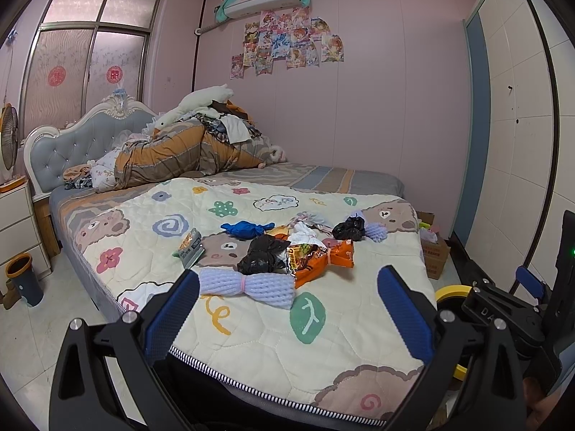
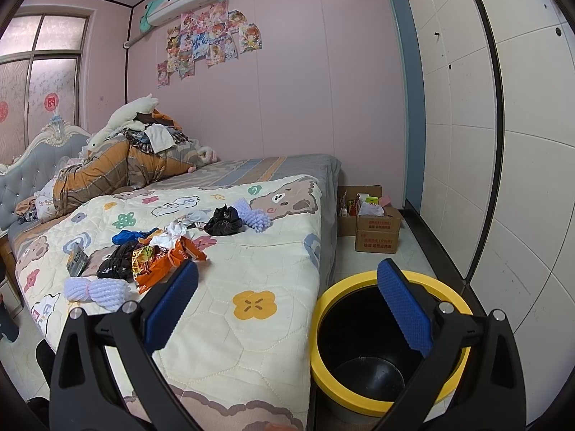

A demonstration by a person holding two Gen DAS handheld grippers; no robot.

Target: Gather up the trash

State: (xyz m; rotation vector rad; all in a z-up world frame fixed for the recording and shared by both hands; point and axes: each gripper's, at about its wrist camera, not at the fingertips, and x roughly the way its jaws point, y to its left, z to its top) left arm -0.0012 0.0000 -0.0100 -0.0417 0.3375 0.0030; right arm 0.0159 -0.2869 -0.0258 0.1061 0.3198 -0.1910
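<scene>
Trash lies scattered on the cream quilt: a lilac foam net, a black plastic bag, an orange snack wrapper, a blue bag, a second black bag and a small printed packet. My left gripper hangs open above the bed's near edge, nothing between its blue pads. A black bin with a yellow rim stands on the floor beside the bed. My right gripper is open over the gap between bed and bin, holding nothing; the orange wrapper lies just past its left finger.
Piled bedding and a plush toy fill the head of the bed. Cardboard boxes sit on the floor past the bed's foot. A white wardrobe lines the right wall. A nightstand and a small dark bin stand at left.
</scene>
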